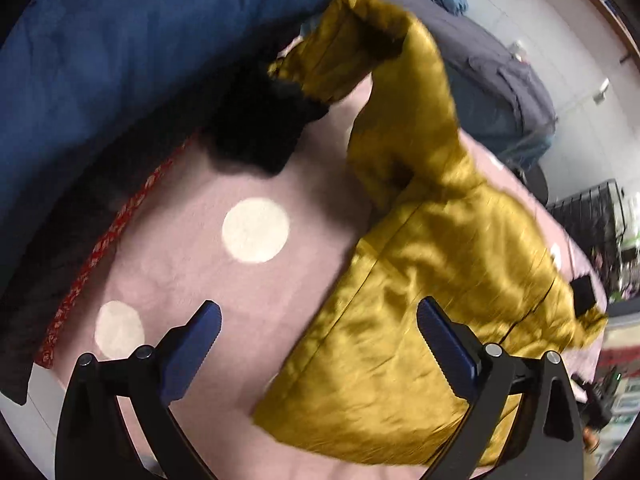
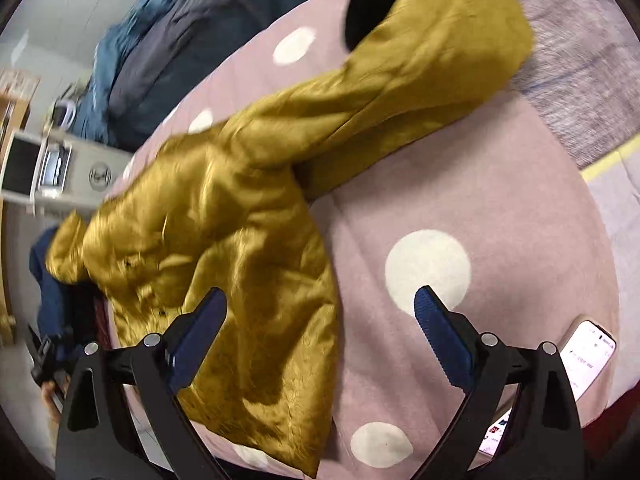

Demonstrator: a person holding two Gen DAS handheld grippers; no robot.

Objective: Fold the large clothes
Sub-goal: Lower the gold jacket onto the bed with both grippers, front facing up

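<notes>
A shiny mustard-yellow jacket [image 1: 432, 300] with black fur trim [image 1: 256, 132] lies crumpled on a pink blanket [image 1: 208, 264] with cream dots. In the left wrist view its body is at the lower right and a sleeve rises toward the top. My left gripper [image 1: 318, 320] is open and empty; its right finger hangs over the jacket's edge. In the right wrist view the jacket [image 2: 224, 232] spreads across the left and up to the hood [image 2: 448, 32]. My right gripper [image 2: 320, 312] is open and empty above the jacket's lower edge.
A blue garment [image 1: 120, 48] and dark clothes lie at the blanket's far side. A red patterned strip [image 1: 100, 248] edges the blanket. A phone [image 2: 588, 356] lies on the blanket at my right. A grey bed [image 2: 168, 56] and furniture stand beyond.
</notes>
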